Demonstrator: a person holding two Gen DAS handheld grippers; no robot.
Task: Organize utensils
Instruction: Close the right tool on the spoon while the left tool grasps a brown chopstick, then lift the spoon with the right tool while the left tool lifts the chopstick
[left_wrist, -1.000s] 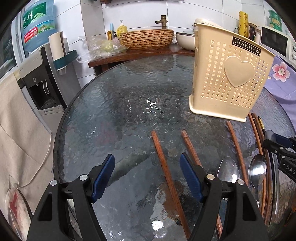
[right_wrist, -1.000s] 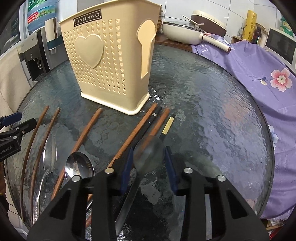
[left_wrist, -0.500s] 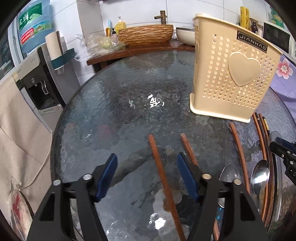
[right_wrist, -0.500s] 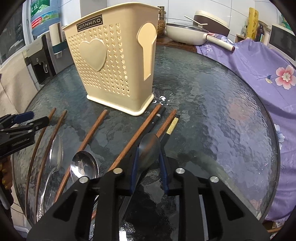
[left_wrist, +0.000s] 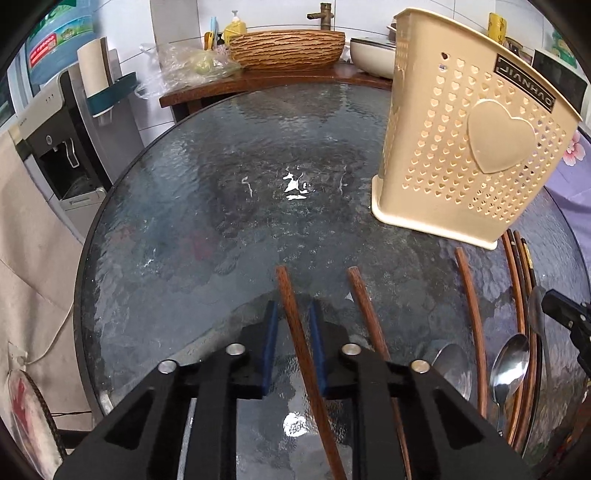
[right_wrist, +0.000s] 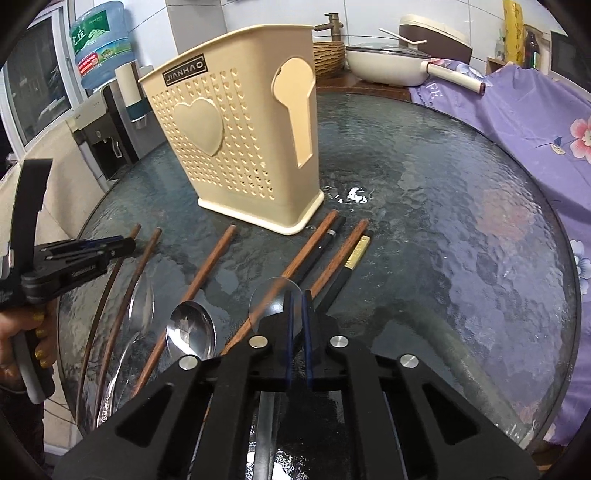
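My left gripper (left_wrist: 292, 319) has its blue pads drawn in on either side of the leftmost wooden chopstick (left_wrist: 295, 332), the right pad touching it while a sliver of glass shows by the left one, so I judge it a near-closed grip, not yet a firm one. My right gripper (right_wrist: 297, 308) is pinched tight on the neck of a metal spoon (right_wrist: 269, 301), whose bowl sticks out ahead of the fingers, blurred. The beige utensil holder (right_wrist: 236, 147) stands upright on the round glass table (right_wrist: 443, 221), beyond the row of chopsticks and spoons, and none of the utensils in view are in it yet. To do this step well I would finish squeezing the left pads before lifting, since a round stick on slick glass may roll out of a half grip. I would lift both pieces clear of their neighbours, especially the second chopstick (left_wrist: 365, 314) just beside mine, then tip each upright over the holder's open top, which I cannot see into from here, and lower it in.
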